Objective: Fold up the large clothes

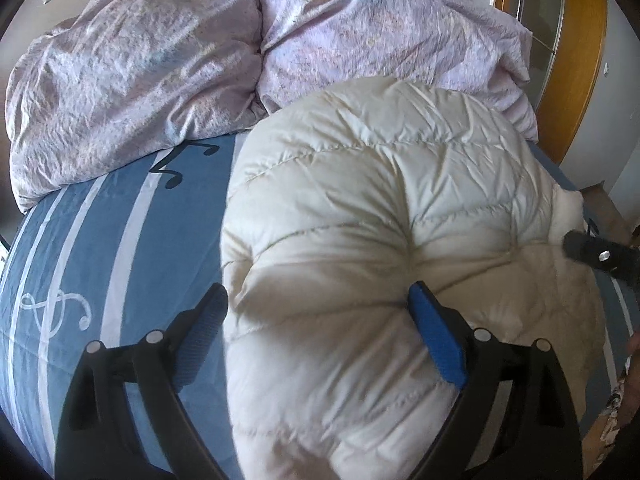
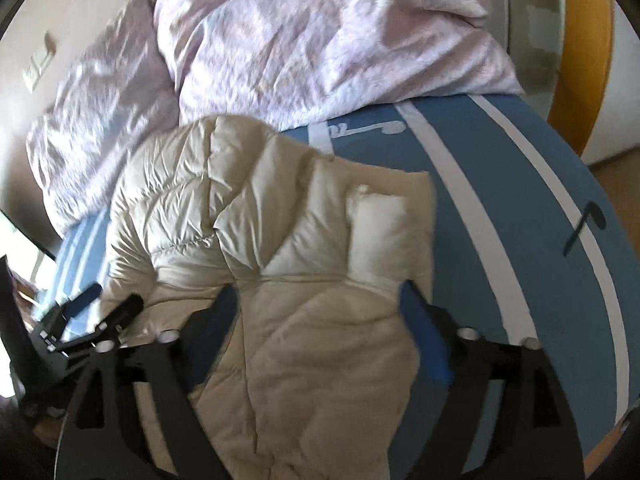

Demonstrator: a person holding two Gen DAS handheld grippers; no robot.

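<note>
My left camera gives me the cream down jacket (image 1: pixel 360 240) as one big puffed mound on the blue striped bedsheet (image 1: pixel 100 248), with the crumpled lilac duvet (image 1: pixel 160 60) piled behind it. Only this view catches the black tip of my right claw (image 1: pixel 592 250) poking in at the jacket's far edge, and the white treble clef printed on the sheet.

My right camera shows what the left one misses: the jacket's layered folds, a paler white panel (image 2: pixel 380 232) near its right edge, and the bare sheet running off to the right with a black music note (image 2: pixel 586 228) on it. It also picks up my left claw (image 2: pixel 100 304) at the jacket's left edge.

My left claw (image 1: pixel 320 320) stands spread wide, the jacket bulging up between the blue pads, one pad over the sheet and the other over the fabric, gripping nothing. My right claw (image 2: pixel 320 304) is released too, fingers wide apart, straddling the near part of the jacket. This view is blurred.
</note>
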